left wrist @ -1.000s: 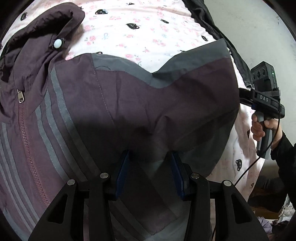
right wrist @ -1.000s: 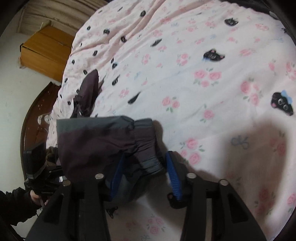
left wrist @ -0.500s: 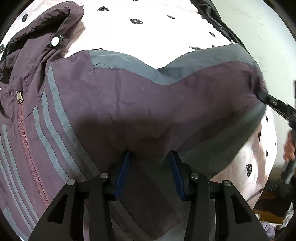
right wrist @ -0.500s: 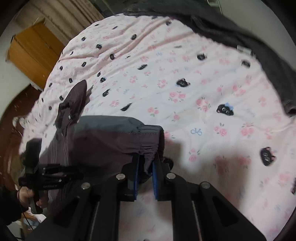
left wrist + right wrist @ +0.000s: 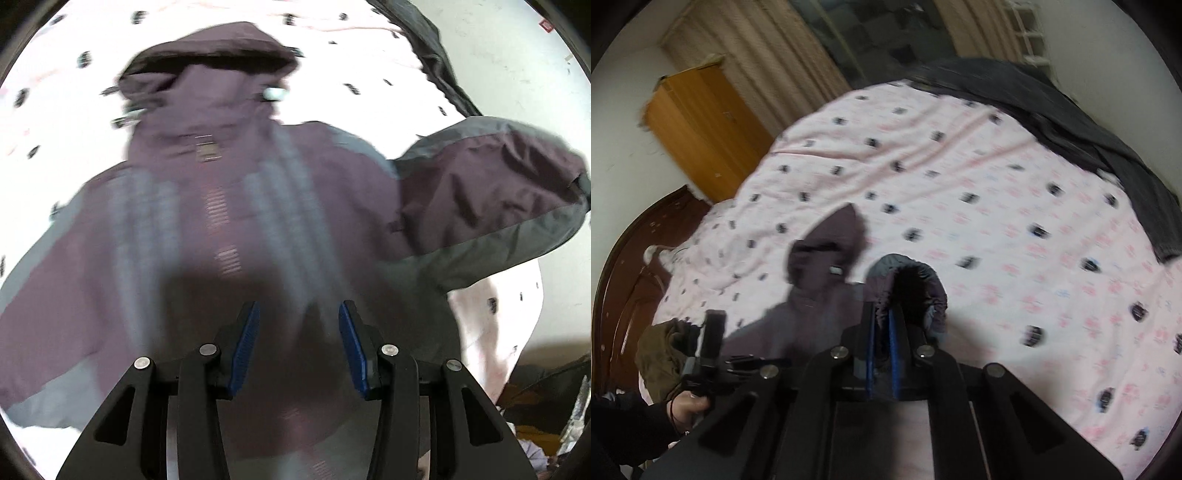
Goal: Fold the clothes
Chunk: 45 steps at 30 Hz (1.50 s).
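Note:
A purple hooded jacket (image 5: 207, 229) with grey stripes and a front zipper lies face up on the pink patterned bed sheet (image 5: 362, 62). My left gripper (image 5: 298, 336) is open just above the jacket's lower front, with nothing between its blue pads. The jacket's right sleeve (image 5: 491, 199) is lifted and folded inward. In the right wrist view my right gripper (image 5: 882, 325) is shut on that sleeve's elastic cuff (image 5: 916, 284) and holds it above the bed. The hood (image 5: 831, 240) lies flat beyond it. The left gripper (image 5: 713, 347) shows at lower left.
A dark grey blanket (image 5: 1071, 122) lies along the bed's far right edge. A wooden cabinet (image 5: 698, 122) and curtains stand beyond the bed. A dark wood bed frame (image 5: 624, 266) curves at left, with an olive garment (image 5: 659, 347) near it.
My right gripper closed on the sleeve cuff and lifted it up and inward. My left gripper pulled back and swung to face the jacket's centre; the view is motion-blurred.

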Motion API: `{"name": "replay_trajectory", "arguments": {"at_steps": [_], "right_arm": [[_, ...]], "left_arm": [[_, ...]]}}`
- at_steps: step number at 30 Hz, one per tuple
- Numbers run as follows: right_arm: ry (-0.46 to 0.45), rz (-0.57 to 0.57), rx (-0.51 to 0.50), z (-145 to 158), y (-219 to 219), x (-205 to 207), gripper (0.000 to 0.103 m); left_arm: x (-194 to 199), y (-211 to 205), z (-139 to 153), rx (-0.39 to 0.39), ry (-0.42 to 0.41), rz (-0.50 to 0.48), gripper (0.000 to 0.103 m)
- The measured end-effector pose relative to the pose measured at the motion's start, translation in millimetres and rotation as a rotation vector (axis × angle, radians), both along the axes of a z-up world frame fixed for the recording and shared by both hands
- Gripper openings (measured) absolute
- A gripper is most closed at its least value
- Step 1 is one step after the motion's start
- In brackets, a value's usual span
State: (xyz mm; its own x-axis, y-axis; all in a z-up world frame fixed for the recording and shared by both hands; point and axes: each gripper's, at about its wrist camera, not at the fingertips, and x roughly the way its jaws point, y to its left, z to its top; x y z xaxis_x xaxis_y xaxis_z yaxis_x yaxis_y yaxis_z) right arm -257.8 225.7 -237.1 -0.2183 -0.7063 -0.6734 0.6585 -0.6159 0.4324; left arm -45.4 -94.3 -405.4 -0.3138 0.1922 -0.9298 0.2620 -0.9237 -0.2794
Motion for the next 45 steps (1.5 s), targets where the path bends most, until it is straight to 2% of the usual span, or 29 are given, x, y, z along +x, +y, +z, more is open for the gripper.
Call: {"name": "replay_trajectory", "arguments": {"at_steps": [3, 6, 9, 13, 17, 18, 22, 26, 27, 31, 34, 35, 36, 39, 41, 43, 45], "right_arm": [[0.018, 0.071, -0.025, 2, -52, 37, 0.005], [0.013, 0.175, -0.01, -14, -110, 76, 0.005], [0.031, 0.255, 0.05, -40, -163, 115, 0.005], [0.131, 0.311, 0.186, -82, -227, 161, 0.005], [0.137, 0.304, 0.276, -126, -259, 179, 0.006], [0.133, 0.298, 0.294, -135, -264, 180, 0.01], [0.078, 0.315, 0.34, -159, -275, 173, 0.016], [0.055, 0.415, 0.295, -150, -273, 177, 0.055], [0.046, 0.433, 0.258, -142, -268, 176, 0.06], [0.01, 0.499, 0.108, -108, -243, 171, 0.06], [-0.058, 0.471, 0.031, -94, -221, 153, 0.063], [-0.073, 0.466, 0.059, -98, -222, 149, 0.074], [-0.087, 0.46, 0.089, -103, -223, 145, 0.078], [-0.094, 0.451, 0.17, -116, -226, 141, 0.078], [-0.035, 0.443, 0.161, -106, -222, 148, 0.078], [0.071, 0.448, 0.122, -87, -212, 161, 0.078], [0.13, 0.44, 0.043, -69, -194, 165, 0.075]], "left_arm": [[11, -18, 0, -0.022, -0.007, 0.046, 0.04], [26, -34, -2, -0.029, -0.007, 0.086, 0.04], [42, -51, -5, -0.035, -0.007, 0.121, 0.04], [68, -76, -9, -0.031, -0.007, 0.137, 0.04], [84, -93, -17, -0.013, -0.006, 0.149, 0.04], [87, -96, -20, -0.005, -0.006, 0.154, 0.04], [92, -104, -23, 0.036, 0.004, 0.175, 0.04], [88, -105, -20, 0.068, 0.021, 0.178, 0.04], [87, -105, -19, 0.071, 0.024, 0.175, 0.04], [79, -99, -17, 0.081, 0.03, 0.15, 0.04], [70, -92, -16, 0.087, 0.038, 0.132, 0.04], [66, -88, -16, 0.089, 0.042, 0.129, 0.04], [63, -85, -16, 0.087, 0.044, 0.128, 0.04], [56, -80, -17, 0.073, 0.042, 0.133, 0.04], [54, -80, -18, 0.071, 0.036, 0.128, 0.04], [52, -79, -18, 0.069, 0.03, 0.121, 0.04], [50, -78, -16, 0.076, 0.031, 0.112, 0.04]]}}
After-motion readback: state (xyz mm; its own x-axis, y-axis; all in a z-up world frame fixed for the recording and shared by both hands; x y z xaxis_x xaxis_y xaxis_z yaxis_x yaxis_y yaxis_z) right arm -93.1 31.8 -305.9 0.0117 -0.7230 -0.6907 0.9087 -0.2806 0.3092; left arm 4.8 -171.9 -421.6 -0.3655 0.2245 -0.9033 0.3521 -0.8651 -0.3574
